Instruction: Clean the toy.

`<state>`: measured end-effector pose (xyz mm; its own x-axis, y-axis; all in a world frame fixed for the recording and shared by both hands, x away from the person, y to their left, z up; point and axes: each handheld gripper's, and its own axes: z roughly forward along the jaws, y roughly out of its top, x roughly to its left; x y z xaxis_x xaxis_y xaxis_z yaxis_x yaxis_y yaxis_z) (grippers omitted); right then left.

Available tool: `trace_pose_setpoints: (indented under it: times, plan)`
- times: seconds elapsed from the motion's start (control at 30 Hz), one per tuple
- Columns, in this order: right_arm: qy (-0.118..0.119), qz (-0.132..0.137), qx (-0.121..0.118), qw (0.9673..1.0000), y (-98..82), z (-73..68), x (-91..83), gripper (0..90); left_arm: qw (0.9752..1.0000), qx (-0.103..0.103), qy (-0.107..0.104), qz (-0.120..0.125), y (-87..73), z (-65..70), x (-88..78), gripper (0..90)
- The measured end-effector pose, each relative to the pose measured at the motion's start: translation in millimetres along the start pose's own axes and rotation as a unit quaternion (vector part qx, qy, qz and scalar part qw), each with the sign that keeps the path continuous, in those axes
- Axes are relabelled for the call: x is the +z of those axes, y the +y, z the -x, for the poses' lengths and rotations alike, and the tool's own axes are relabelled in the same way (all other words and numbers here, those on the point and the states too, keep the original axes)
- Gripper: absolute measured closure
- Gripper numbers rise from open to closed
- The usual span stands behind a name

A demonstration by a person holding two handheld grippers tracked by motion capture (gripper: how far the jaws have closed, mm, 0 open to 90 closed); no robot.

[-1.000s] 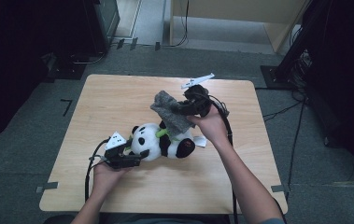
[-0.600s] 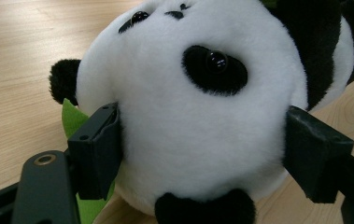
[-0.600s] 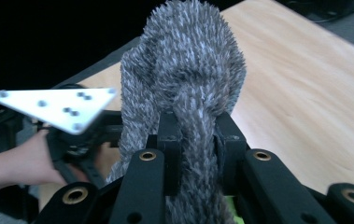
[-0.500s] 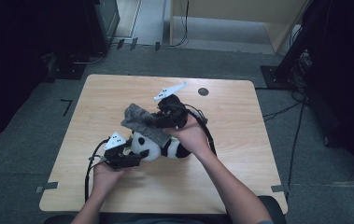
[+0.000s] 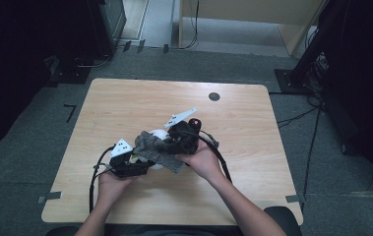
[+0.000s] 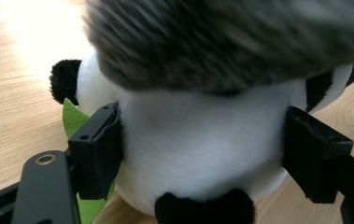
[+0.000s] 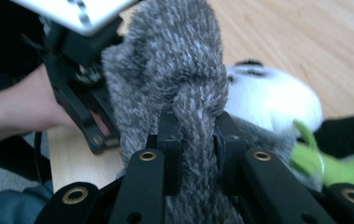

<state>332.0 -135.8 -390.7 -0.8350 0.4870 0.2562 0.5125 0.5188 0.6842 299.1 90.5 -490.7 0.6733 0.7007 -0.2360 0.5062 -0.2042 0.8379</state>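
Grey fuzzy cloth (image 7: pixel 174 70), pinched in my right hand-held gripper (image 7: pixel 198 154), draped over the panda toy (image 6: pixel 198 154) on the table (image 5: pixel 253 123); my left hand-held gripper (image 6: pixel 202 154) clasped its body. Next, probably, wrapping it snugly.

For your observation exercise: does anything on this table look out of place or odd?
Yes: a grey cloth lies draped over the panda, hiding most of it, while the left gripper clamps the toy's body.

A light wooden table (image 5: pixel 125 108) carries a plush panda (image 6: pixel 198 149) and a small dark disc (image 5: pixel 214 96).
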Motion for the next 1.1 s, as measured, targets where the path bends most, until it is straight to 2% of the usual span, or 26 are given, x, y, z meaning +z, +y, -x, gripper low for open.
trace_pose_setpoints:
  times: [0.17,0.33,0.63,0.83,1.03,1.1]
  plan:
    - [0.010,-0.016,-0.003,0.9998,-15.4,7.7,0.8,77.7,1.0000,0.000,0.000,-0.001,0.2,-0.1,-0.1,22.8]
    - [0.010,-0.017,0.004,0.9998,-28.8,12.0,-6.2,77.9,1.0000,0.002,0.000,0.000,0.3,0.2,0.0,23.2]
    - [-0.031,-0.027,-0.004,0.9991,-49.3,7.0,-26.5,77.5,1.0000,0.001,-0.002,-0.003,0.8,0.3,0.2,23.3]
    - [-0.040,-0.020,0.004,0.9990,-54.3,10.8,-37.9,77.4,1.0000,0.002,-0.002,-0.003,1.0,0.9,0.5,23.4]
    - [-0.033,-0.010,0.012,0.9993,-54.2,7.3,-44.9,77.8,1.0000,0.003,0.000,-0.004,1.1,1.4,0.5,23.7]
    - [-0.019,-0.002,0.006,0.9998,-52.7,-1.4,-46.8,77.9,1.0000,0.004,0.000,-0.007,1.5,1.6,0.1,24.6]
